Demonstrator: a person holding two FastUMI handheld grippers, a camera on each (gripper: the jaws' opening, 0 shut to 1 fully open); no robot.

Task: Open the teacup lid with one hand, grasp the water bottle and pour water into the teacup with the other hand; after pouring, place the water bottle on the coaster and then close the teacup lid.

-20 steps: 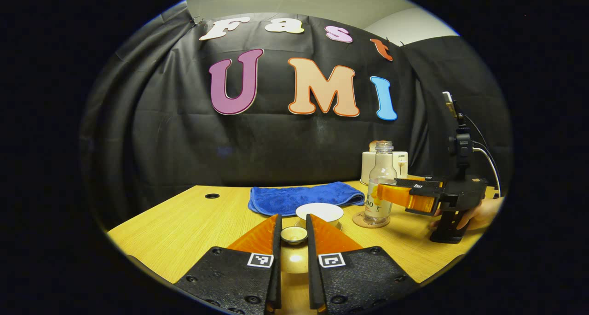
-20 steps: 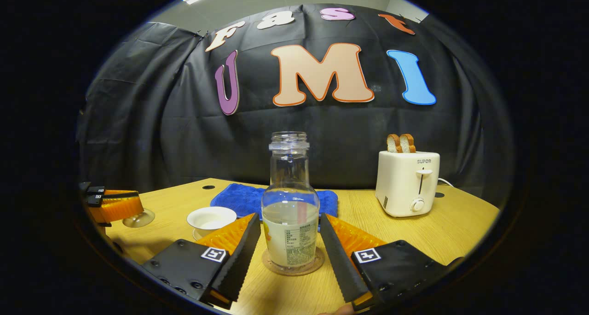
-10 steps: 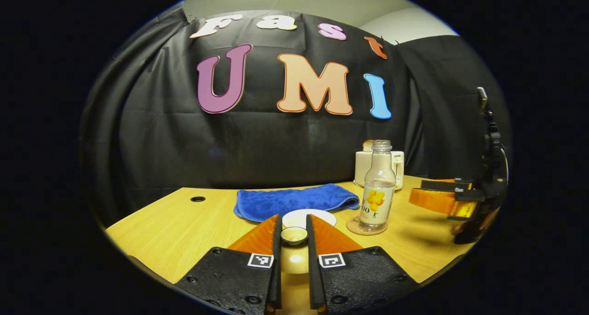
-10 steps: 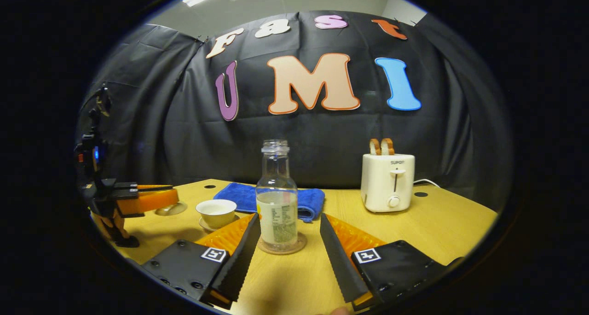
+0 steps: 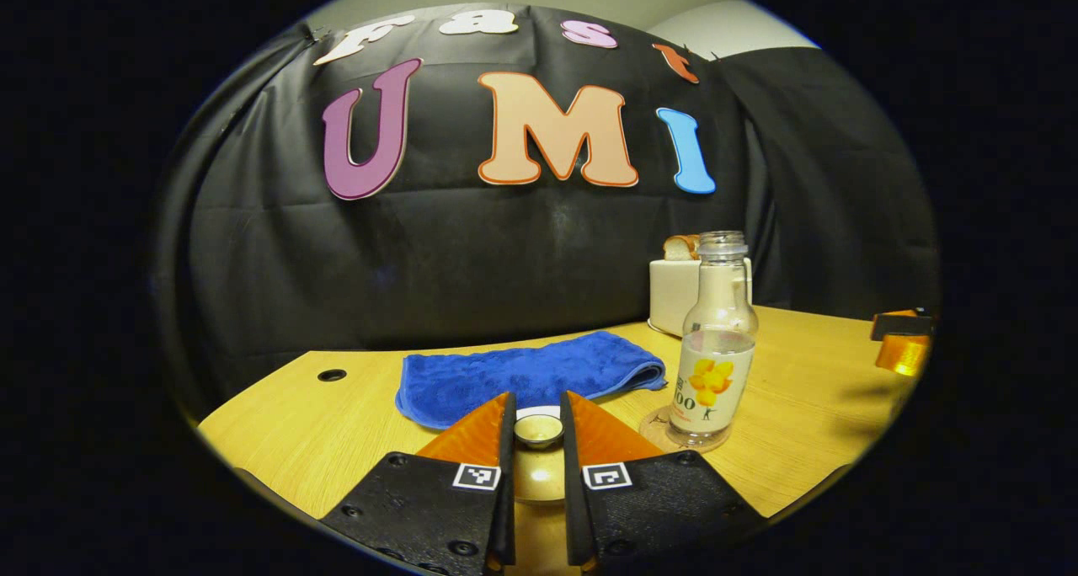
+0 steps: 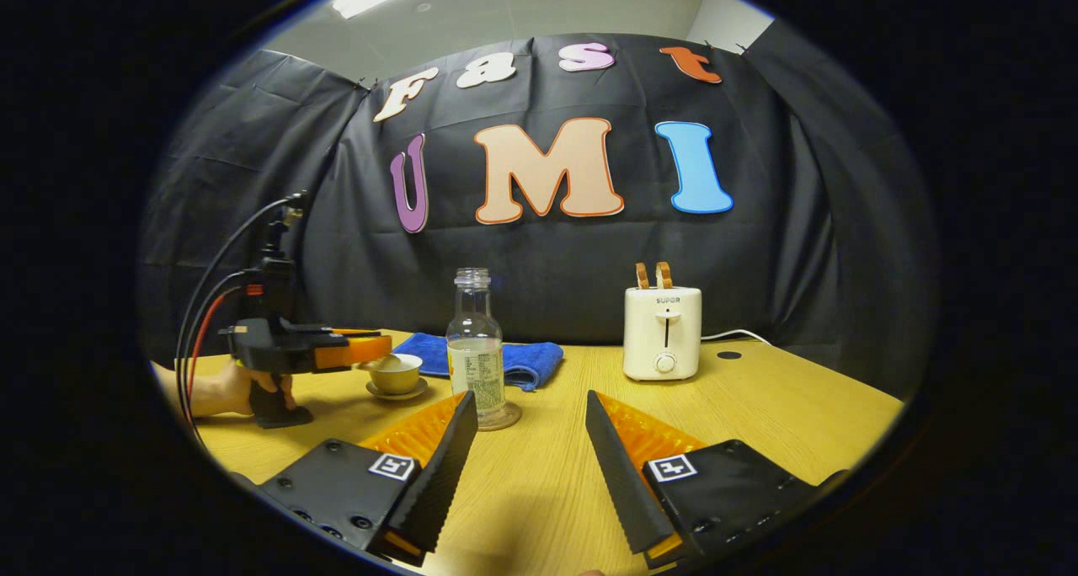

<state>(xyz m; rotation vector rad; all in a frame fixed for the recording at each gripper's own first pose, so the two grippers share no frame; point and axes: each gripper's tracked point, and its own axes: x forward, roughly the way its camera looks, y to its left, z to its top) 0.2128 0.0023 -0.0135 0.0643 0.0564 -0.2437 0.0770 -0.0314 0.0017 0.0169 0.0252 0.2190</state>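
We take the water bottle point(image 6: 476, 340) as our landmark: it stands upright on its coaster point(image 6: 498, 417), so pouring looks done and closing the cup is the step in hand. The teacup point(image 6: 396, 373) sits on its saucer just left of the bottle, in front of the blue towel point(image 6: 518, 360). Our left gripper point(image 5: 536, 431) pinches the lid point(image 5: 538, 429) by its knob between nearly closed fingers, and in the right gripper view the lid sits at the cup's rim. To finish well, we centre the lid over the rim, keep it level, lower gently and release only once it seats. Our right gripper point(image 6: 526, 429) hangs wide apart and empty, near the bottle on its camera side.
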